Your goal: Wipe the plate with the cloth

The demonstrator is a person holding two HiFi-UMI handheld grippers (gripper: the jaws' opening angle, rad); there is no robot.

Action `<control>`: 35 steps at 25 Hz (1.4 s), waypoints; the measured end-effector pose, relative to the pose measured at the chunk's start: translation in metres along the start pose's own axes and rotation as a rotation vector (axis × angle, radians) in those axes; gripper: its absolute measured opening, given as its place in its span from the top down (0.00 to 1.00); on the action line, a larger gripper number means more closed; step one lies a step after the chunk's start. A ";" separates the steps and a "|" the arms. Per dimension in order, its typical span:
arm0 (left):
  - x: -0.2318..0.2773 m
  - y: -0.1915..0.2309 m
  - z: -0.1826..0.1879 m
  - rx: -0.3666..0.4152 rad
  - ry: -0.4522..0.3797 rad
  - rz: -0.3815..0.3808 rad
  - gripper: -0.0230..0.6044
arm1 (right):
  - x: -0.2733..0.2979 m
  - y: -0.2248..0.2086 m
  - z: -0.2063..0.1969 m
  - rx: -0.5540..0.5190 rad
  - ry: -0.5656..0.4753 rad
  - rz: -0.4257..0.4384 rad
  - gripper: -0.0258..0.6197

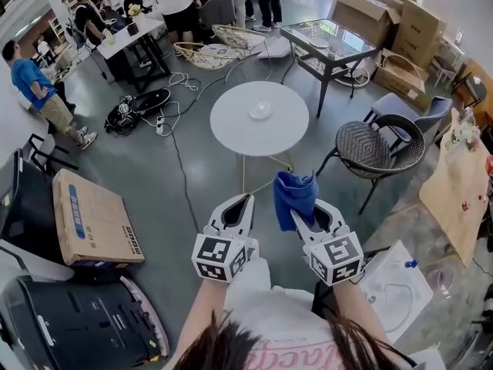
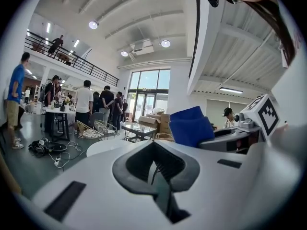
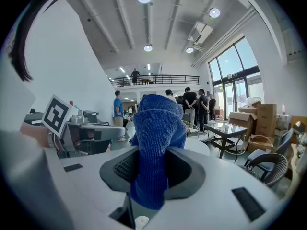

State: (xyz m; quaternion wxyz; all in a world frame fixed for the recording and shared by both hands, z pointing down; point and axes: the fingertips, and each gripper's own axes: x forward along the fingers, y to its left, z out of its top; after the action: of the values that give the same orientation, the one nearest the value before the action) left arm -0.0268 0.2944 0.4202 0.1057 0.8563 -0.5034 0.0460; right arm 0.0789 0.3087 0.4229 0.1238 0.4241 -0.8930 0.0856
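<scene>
A small clear plate [image 1: 260,110] lies on a round white table [image 1: 231,129] ahead of me, well beyond both grippers. My right gripper [image 1: 302,216] is shut on a blue cloth [image 1: 295,195], which stands up out of its jaws. In the right gripper view the cloth [image 3: 156,147] fills the gap between the jaws of that gripper [image 3: 152,174]. Beside it on the left, my left gripper [image 1: 244,200] is shut with nothing in it; its own view shows the jaws of the left gripper [image 2: 154,150] closed and empty, with the cloth [image 2: 192,126] to the right.
A dark wicker chair [image 1: 377,149] stands right of the table and a glass-topped table [image 1: 327,41] behind it. A cardboard box [image 1: 92,218] and a black case [image 1: 77,326] lie at the left. Cables [image 1: 166,122] run across the floor. Several people stand at the back.
</scene>
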 end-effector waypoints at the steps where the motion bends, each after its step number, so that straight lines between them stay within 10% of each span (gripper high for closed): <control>1: 0.008 0.006 0.002 0.002 0.002 -0.006 0.95 | 0.008 -0.006 0.001 0.005 0.002 -0.004 0.75; 20: 0.154 0.157 0.038 -0.020 0.066 -0.131 0.95 | 0.192 -0.079 0.059 0.049 0.007 -0.104 0.75; 35: 0.260 0.215 0.027 -0.104 0.110 -0.092 0.89 | 0.278 -0.159 0.059 0.059 0.065 -0.085 0.75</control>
State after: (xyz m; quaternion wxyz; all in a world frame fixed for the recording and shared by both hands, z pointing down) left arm -0.0876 -0.0345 0.4705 0.1793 0.8681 -0.4587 0.0621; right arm 0.0245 -0.0102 0.4557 0.1437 0.4620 -0.8668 0.1205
